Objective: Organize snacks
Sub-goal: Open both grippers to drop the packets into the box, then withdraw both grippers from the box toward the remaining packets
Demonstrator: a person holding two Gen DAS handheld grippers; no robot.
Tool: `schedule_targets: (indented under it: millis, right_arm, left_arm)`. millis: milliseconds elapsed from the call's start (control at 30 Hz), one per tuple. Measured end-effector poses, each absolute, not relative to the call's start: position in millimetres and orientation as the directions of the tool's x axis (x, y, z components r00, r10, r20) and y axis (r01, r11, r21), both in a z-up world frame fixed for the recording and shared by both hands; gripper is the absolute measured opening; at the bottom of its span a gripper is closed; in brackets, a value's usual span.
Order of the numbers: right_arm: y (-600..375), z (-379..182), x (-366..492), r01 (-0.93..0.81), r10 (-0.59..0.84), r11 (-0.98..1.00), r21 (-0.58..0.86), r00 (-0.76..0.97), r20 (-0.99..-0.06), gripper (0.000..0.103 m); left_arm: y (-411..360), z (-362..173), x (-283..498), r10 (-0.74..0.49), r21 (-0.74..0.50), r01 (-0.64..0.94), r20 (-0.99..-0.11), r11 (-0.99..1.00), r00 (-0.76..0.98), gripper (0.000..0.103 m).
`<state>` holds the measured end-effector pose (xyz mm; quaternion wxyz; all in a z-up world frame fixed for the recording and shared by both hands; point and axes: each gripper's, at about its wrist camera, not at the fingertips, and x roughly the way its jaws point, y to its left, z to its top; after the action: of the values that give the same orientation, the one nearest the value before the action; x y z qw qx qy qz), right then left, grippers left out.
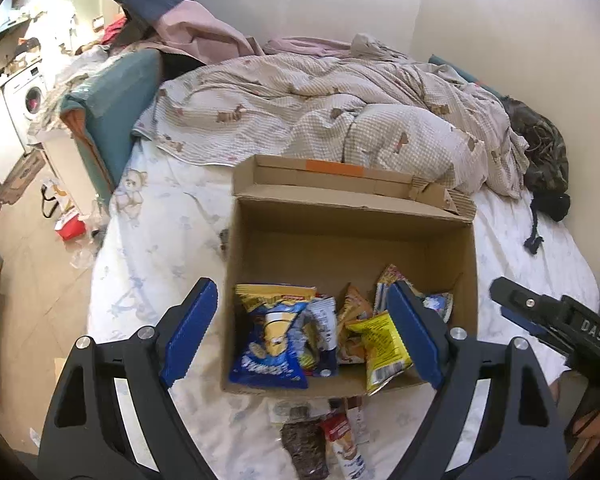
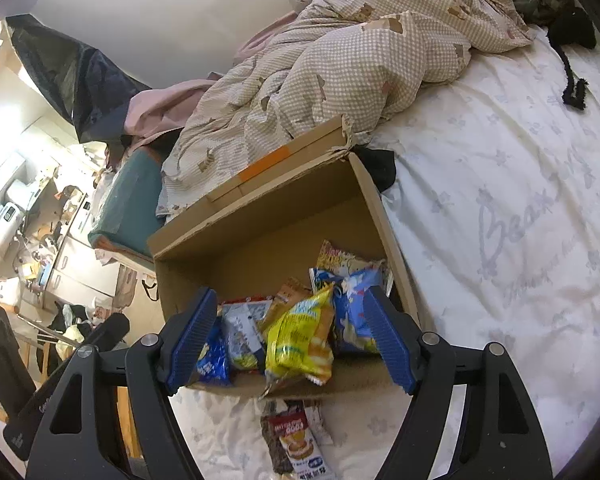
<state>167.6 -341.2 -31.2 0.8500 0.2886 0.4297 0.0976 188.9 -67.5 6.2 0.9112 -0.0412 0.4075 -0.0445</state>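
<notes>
An open cardboard box (image 1: 470, 264) (image 2: 259, 236) stands on the bed with several snack bags piled at its near end. Among them are a blue chip bag (image 1: 271, 344) and a yellow bag (image 1: 380, 348) (image 2: 300, 336) that hangs over the near wall. My left gripper (image 1: 302, 334) hovers open above the near end of the box, nothing between its blue pads. My right gripper (image 2: 289, 340) is open too, above the yellow bag and apart from it; it shows at the right edge (image 1: 540, 312) in the left wrist view. A few more snack packets (image 1: 324, 440) (image 2: 295, 436) lie on the sheet in front of the box.
A crumpled checked duvet (image 1: 340, 112) lies behind the box, with a dark bag (image 1: 540, 148) at the far right near the wall. The white printed sheet (image 2: 500, 200) stretches to the right of the box. Left of the bed are a teal cushion (image 1: 115, 96) and a cluttered floor (image 1: 31, 240).
</notes>
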Motion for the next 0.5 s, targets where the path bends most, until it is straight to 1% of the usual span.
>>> schedule_targets:
  millis: [133,200,233,267,333,500]
  right_arm:
    - [-339.6,-29.6,156.1,0.078,0.413,0.818,0.569,0.610,-0.676,0.078]
    - [-338.8,-31.8,150.0,0.086,0.415,0.815,0.573,0.603,-0.681,0.078]
    - [-338.1,-32.8,147.1,0.088,0.418,0.813,0.575,0.600,-0.683,0.078]
    - [-337.1,-34.0,144.0,0.090,0.417,0.815,0.573,0.595,-0.687,0.078]
    - [-335.0,-36.8,137.5,0.094,0.413,0.820,0.565,0.587,-0.696,0.078]
    - [-328.2,-46.2,121.2,0.106,0.420,0.822,0.560,0.553,-0.720,0.078]
  left_arm:
    - [-53.5,11.1,176.2,-0.107,-0.123,0.025,-0.726,0.992,0.680,0.085]
    - [-46.3,11.7,169.0,-0.101,-0.124,0.015,-0.723,0.992,0.683,0.091]
    - [-44.0,11.8,166.5,-0.099,-0.123,0.014,-0.722,0.992,0.685,0.096]
    - [-41.5,11.5,163.1,-0.097,-0.120,0.014,-0.721,0.993,0.687,0.100]
    - [-36.6,9.5,157.0,-0.095,-0.115,0.017,-0.725,0.993,0.682,0.101]
    - [-28.5,-3.6,141.0,-0.090,-0.092,0.030,-0.757,0.995,0.648,0.101]
